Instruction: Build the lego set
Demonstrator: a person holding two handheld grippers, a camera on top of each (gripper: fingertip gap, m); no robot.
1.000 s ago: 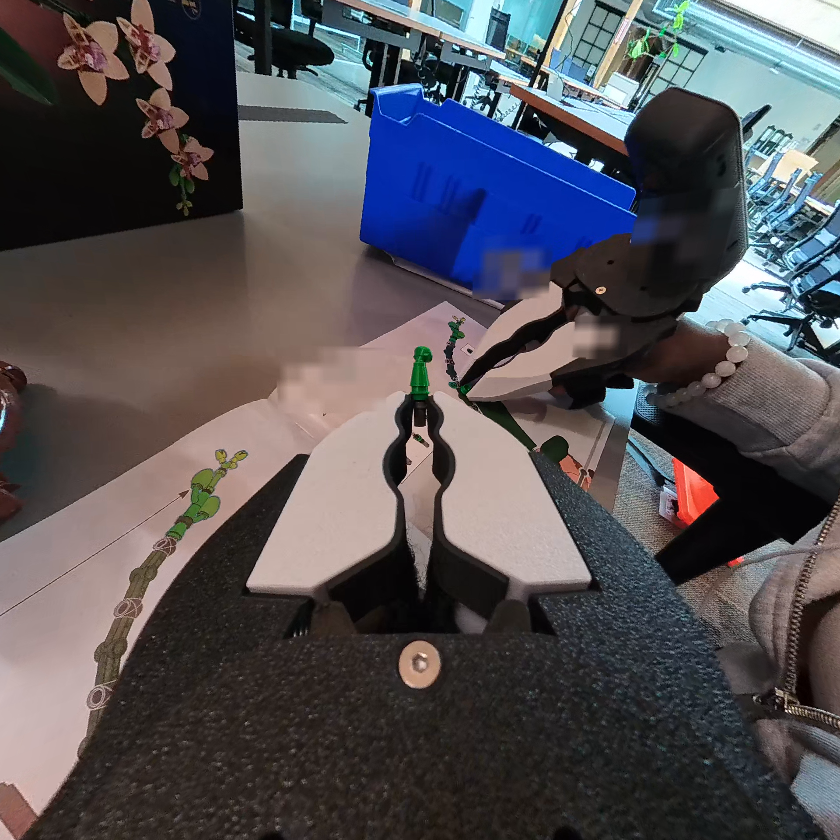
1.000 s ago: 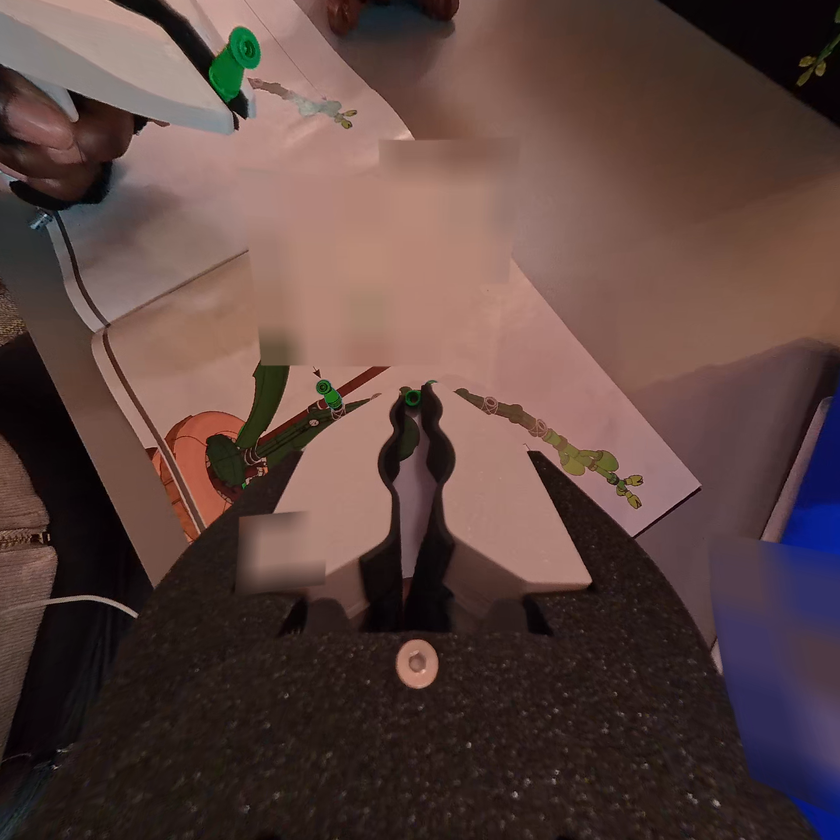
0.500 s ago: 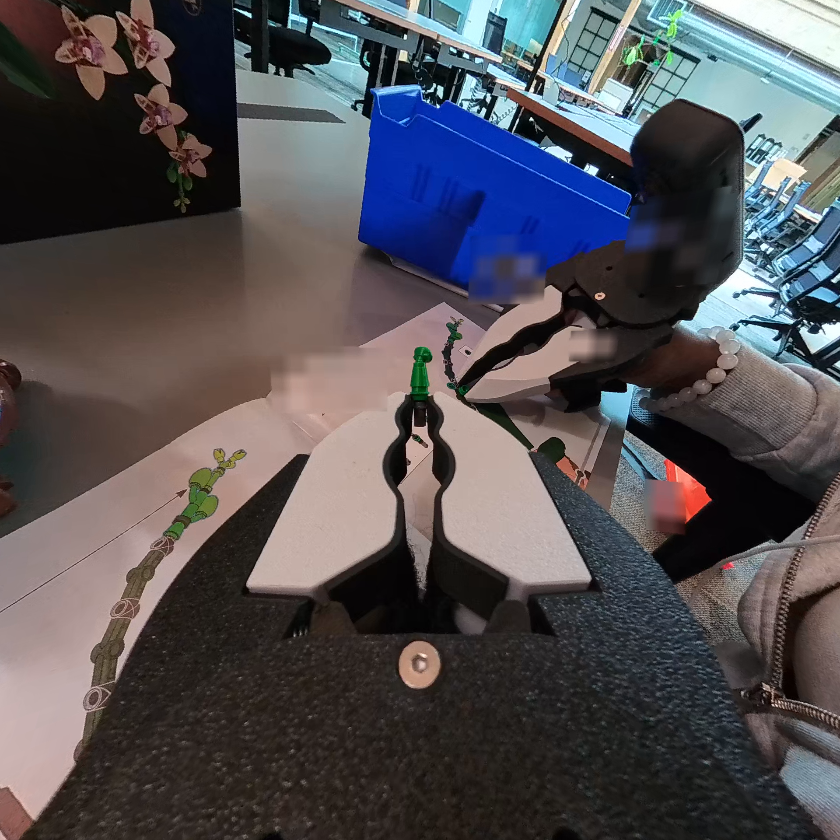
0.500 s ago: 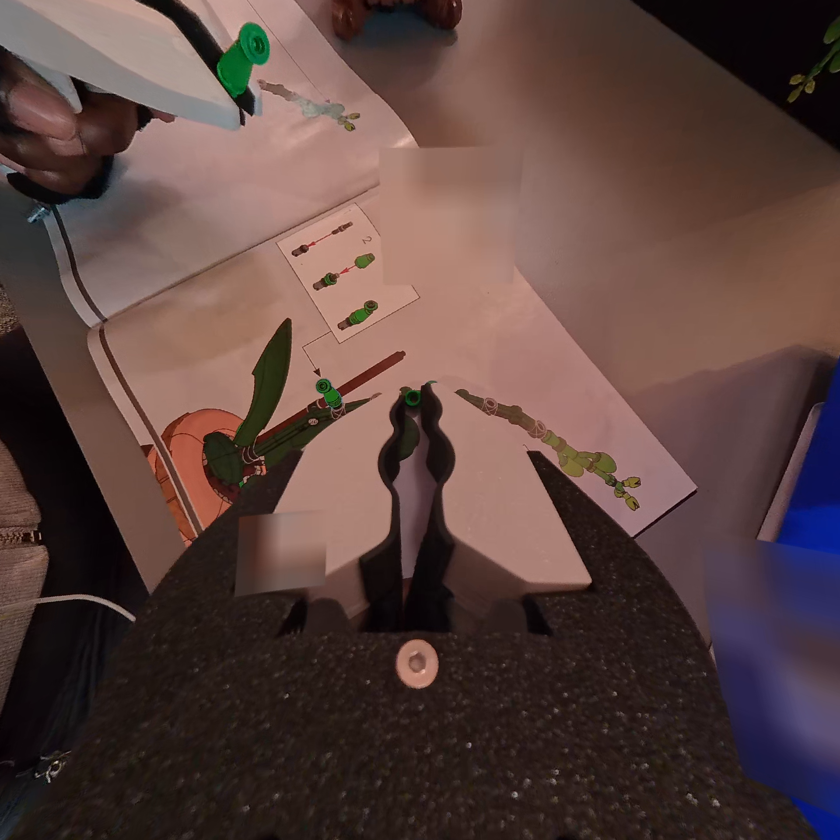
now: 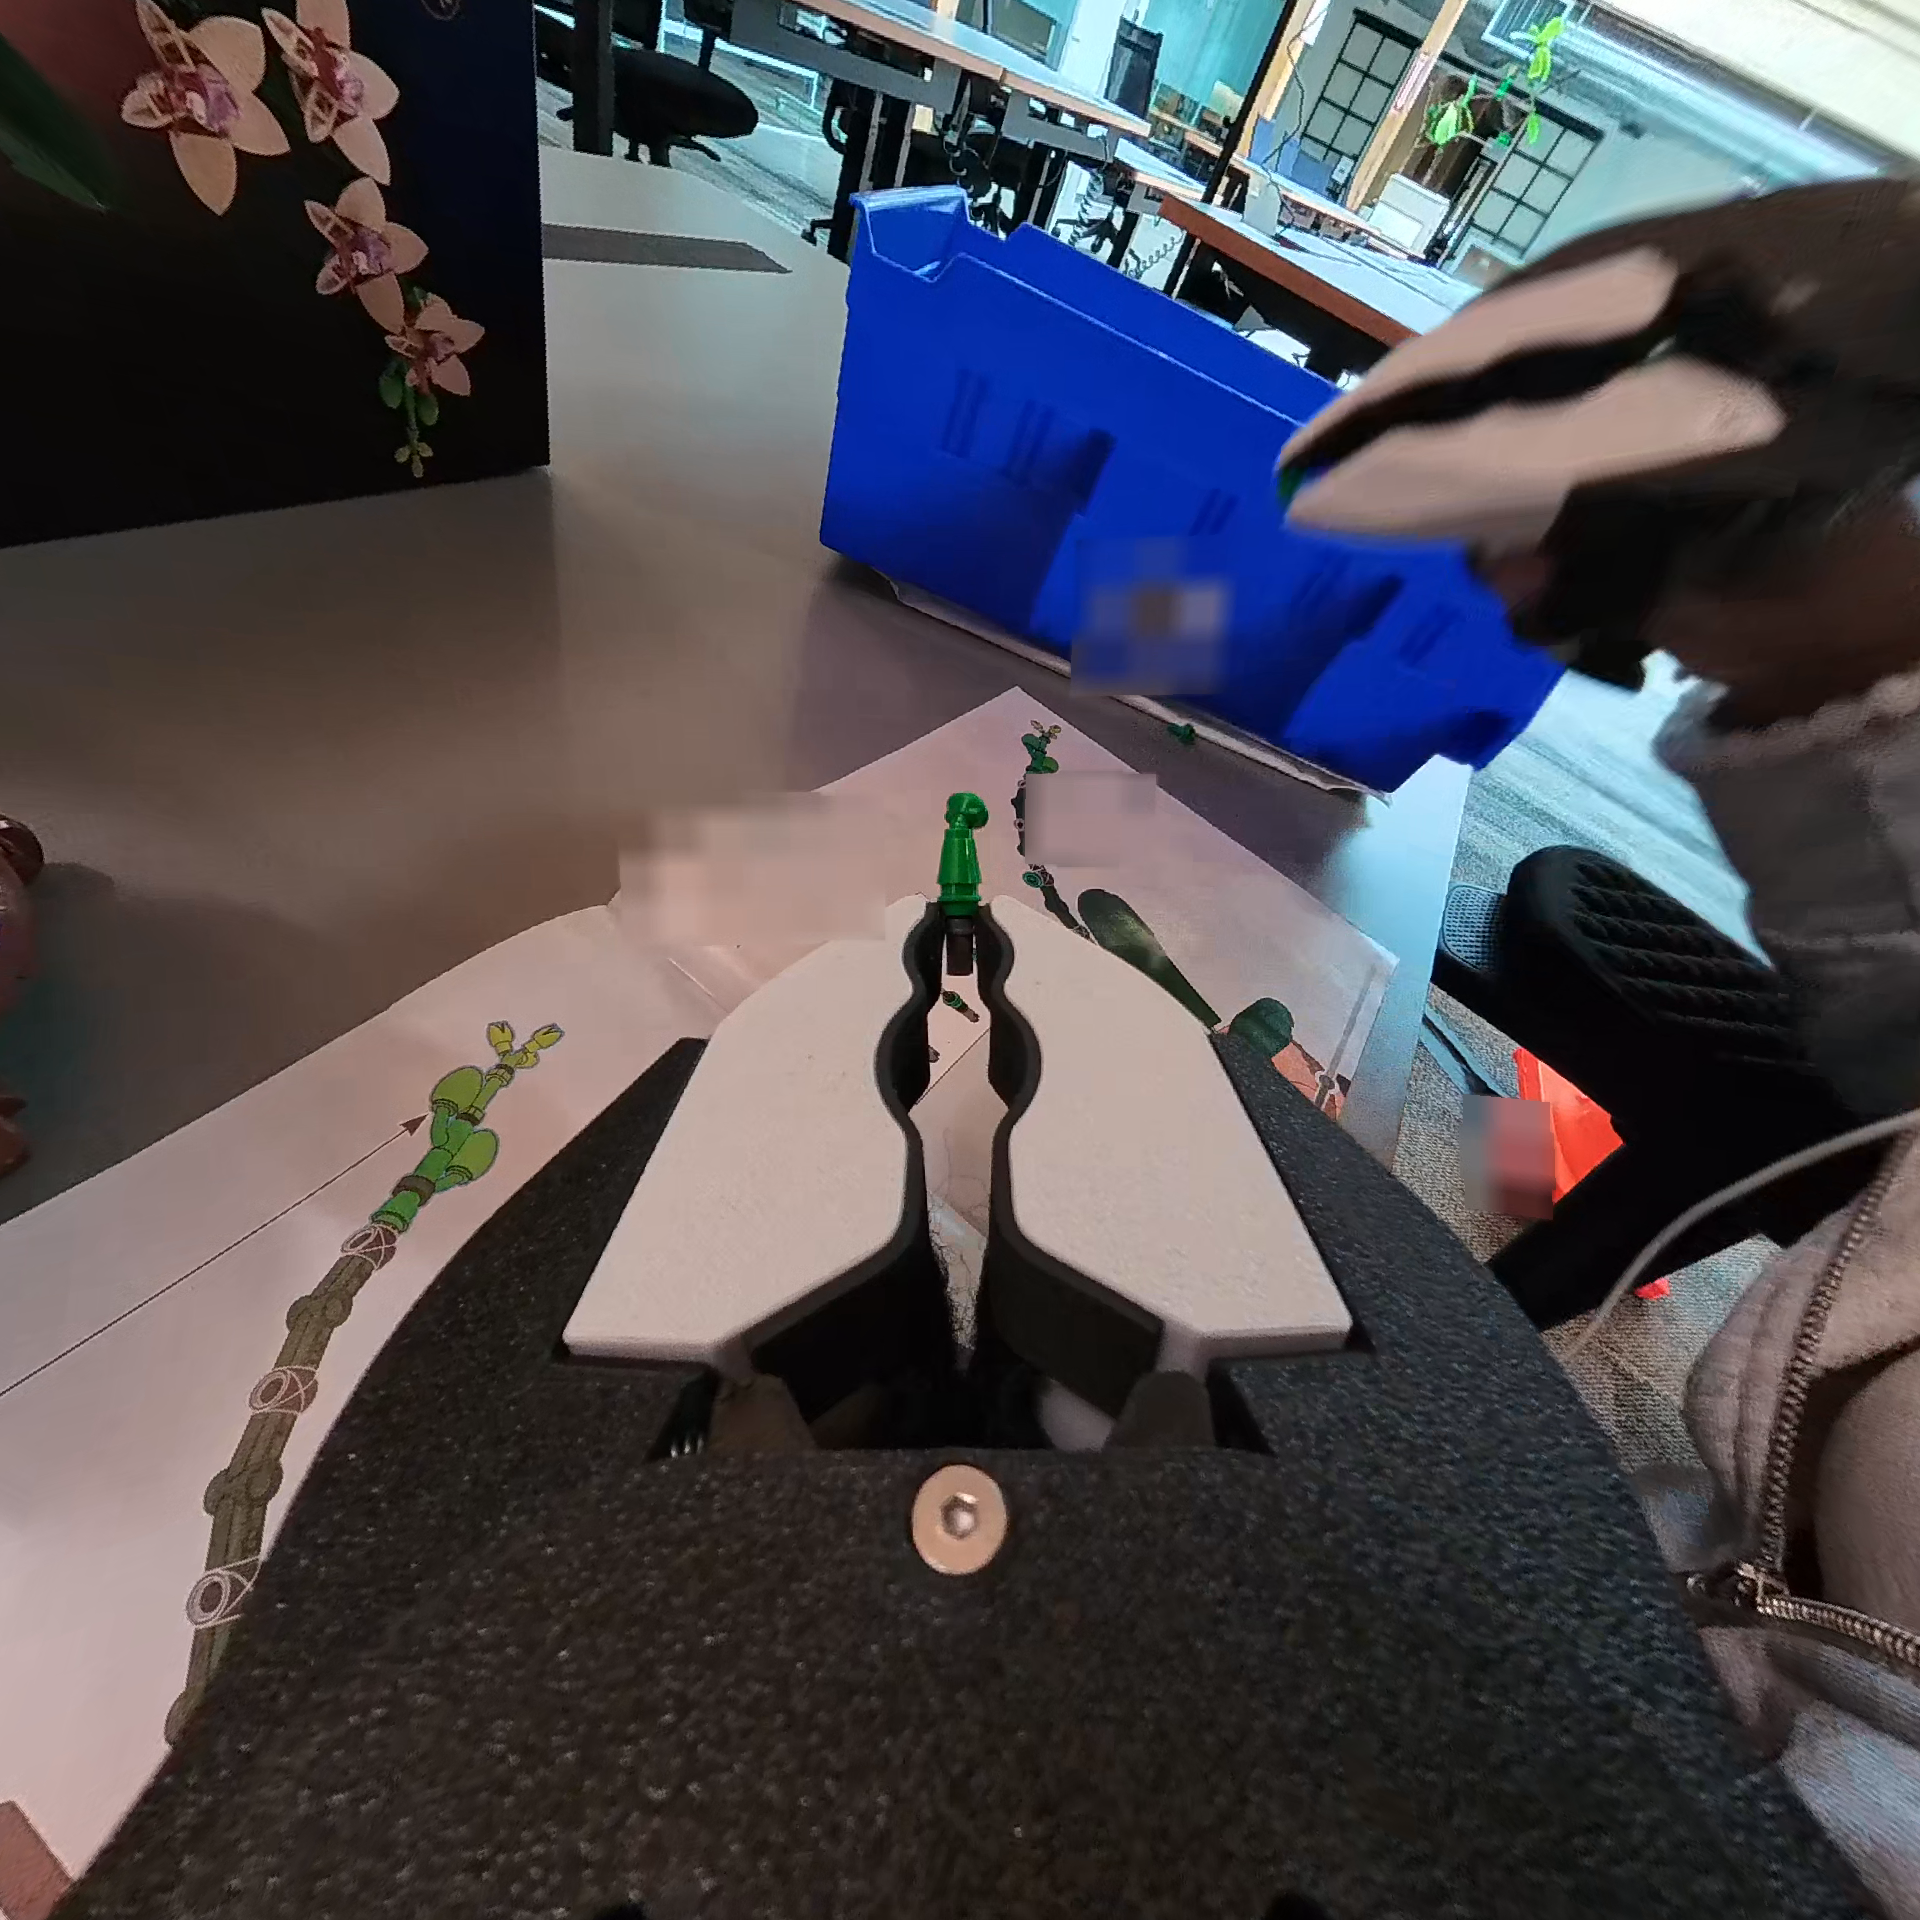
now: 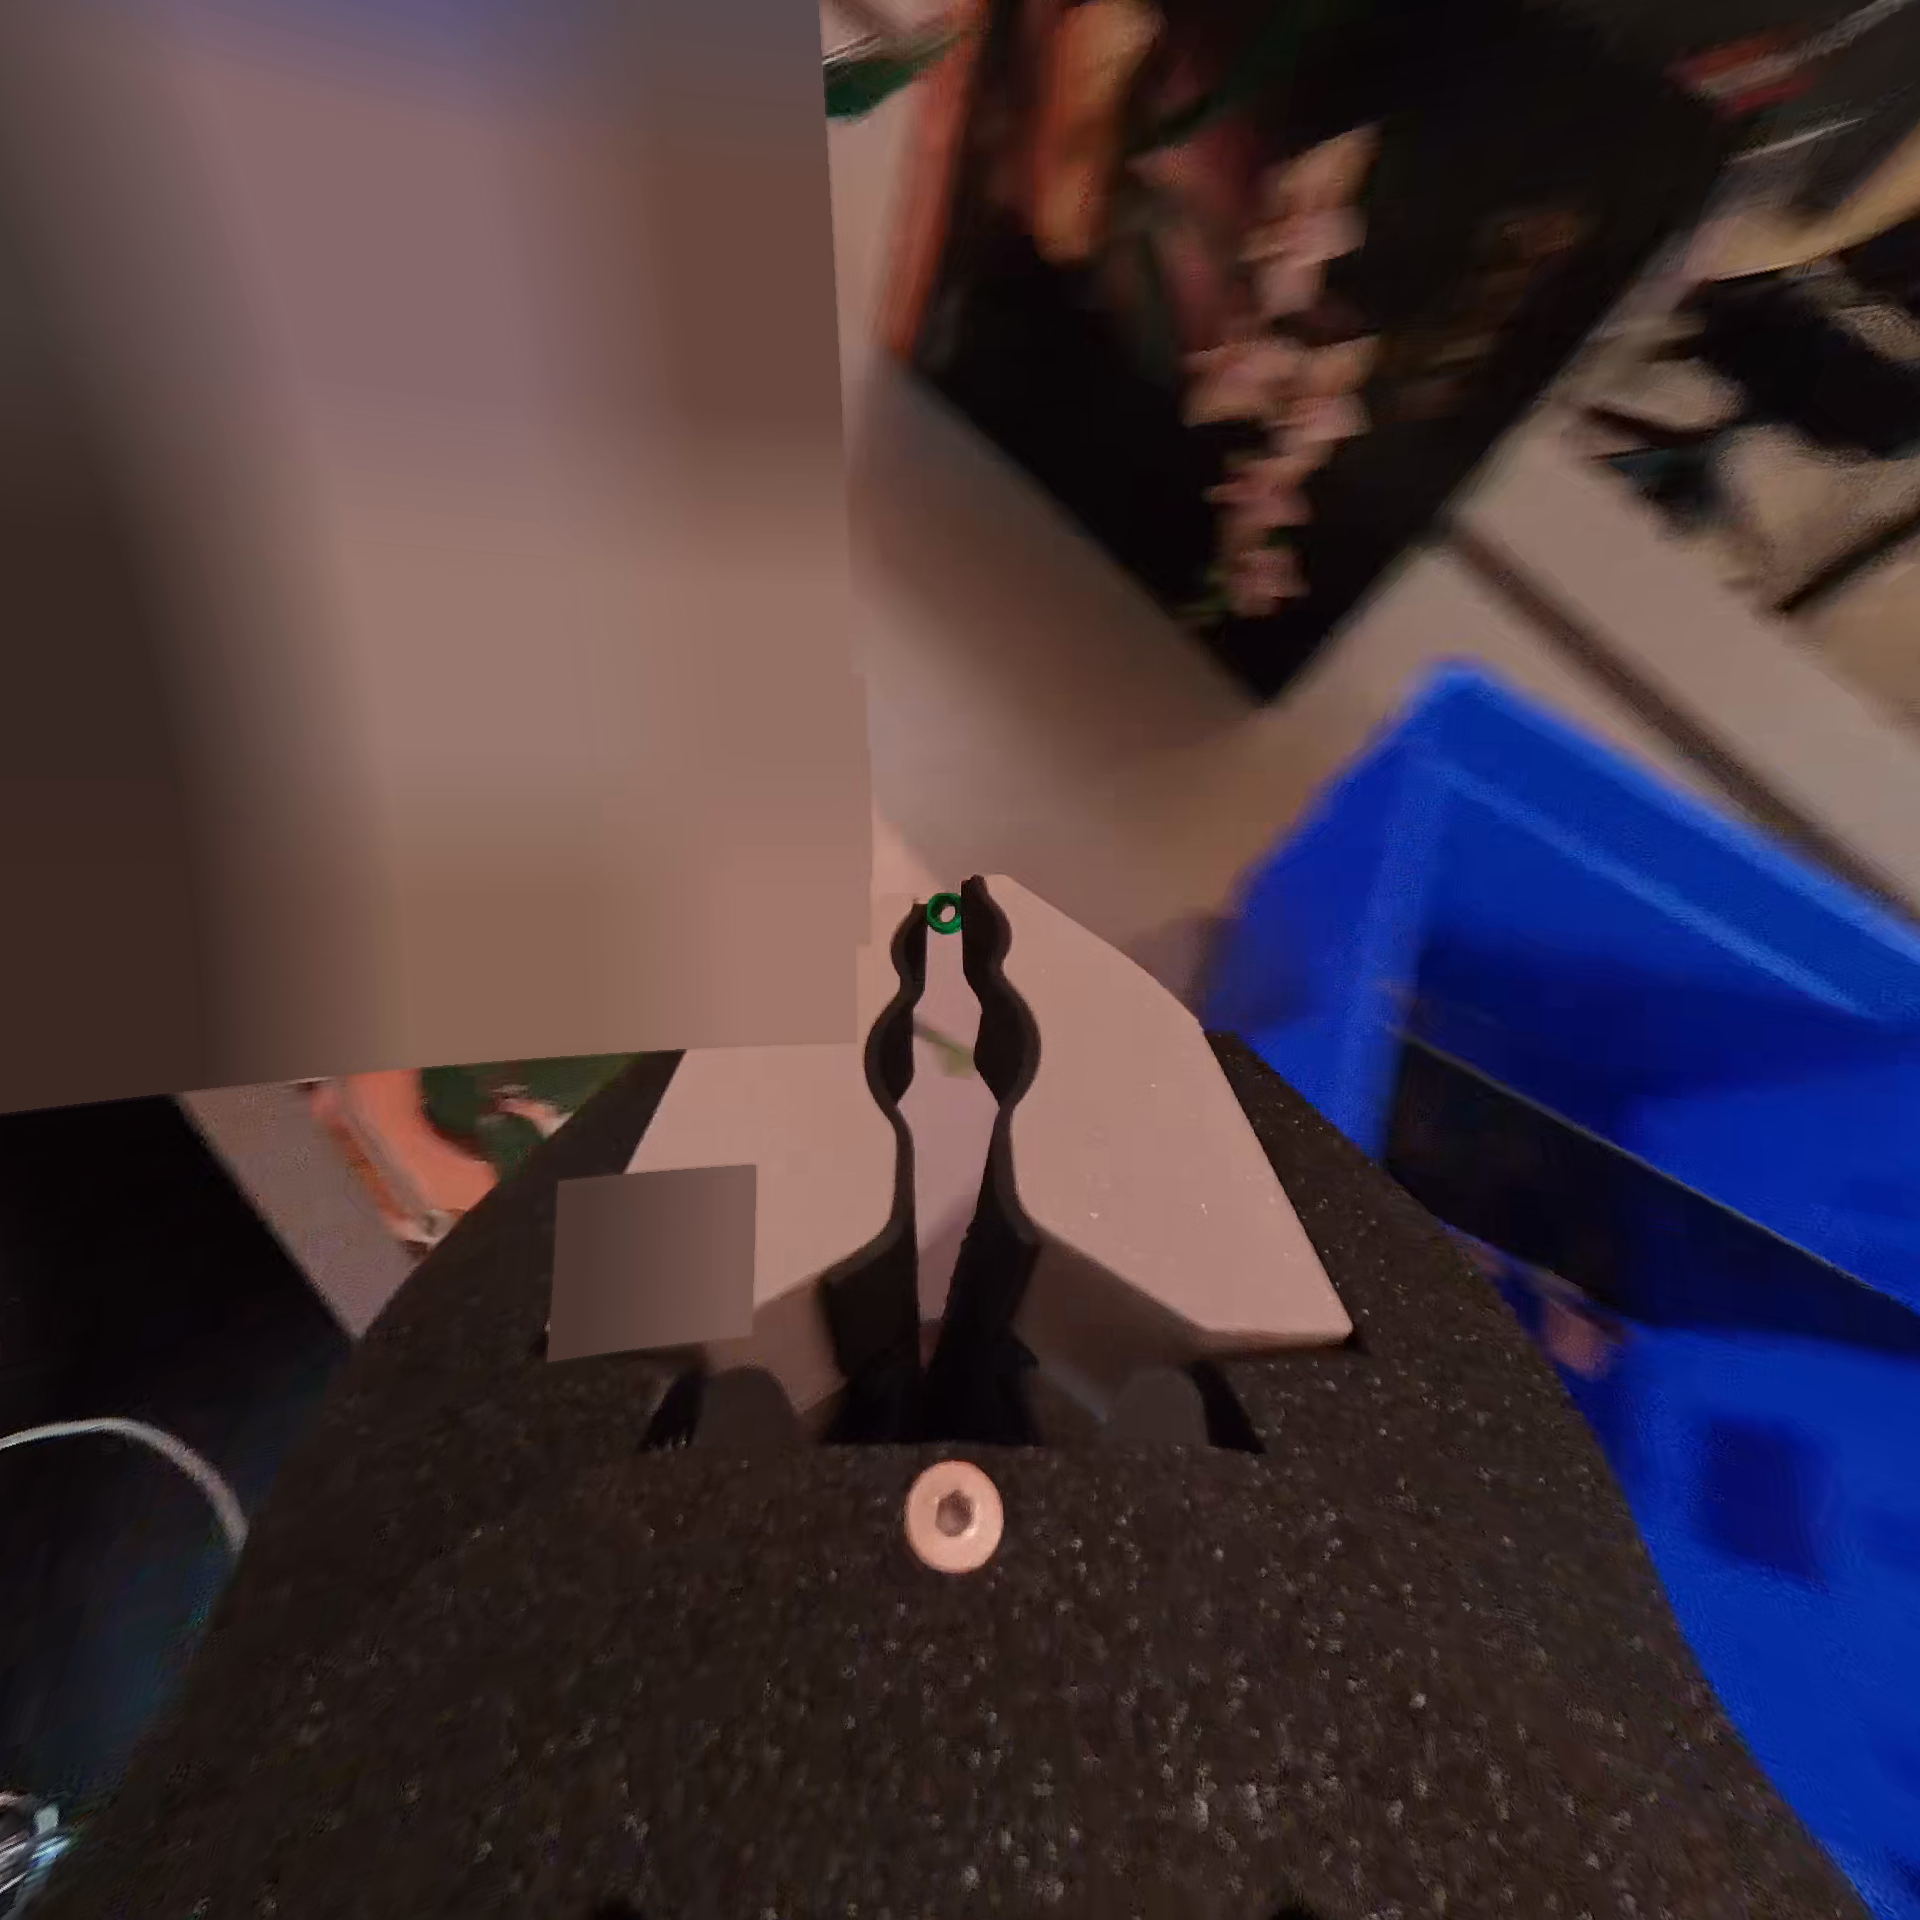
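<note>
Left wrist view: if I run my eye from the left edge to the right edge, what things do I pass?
Dark box printed with orchids → green stem drawing on the open booklet → green piece pinched in the left gripper → blue bin → right gripper, blurred, raised before the bin.

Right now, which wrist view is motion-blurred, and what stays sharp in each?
Left wrist view: mostly sharp, green stem piece and instruction booklet crisp; only the right gripper smears. Right wrist view: background streaked, blue bin and dark flower box smeared; its own fingers and small green ring piece stay sharp, warm dim cast.
</note>
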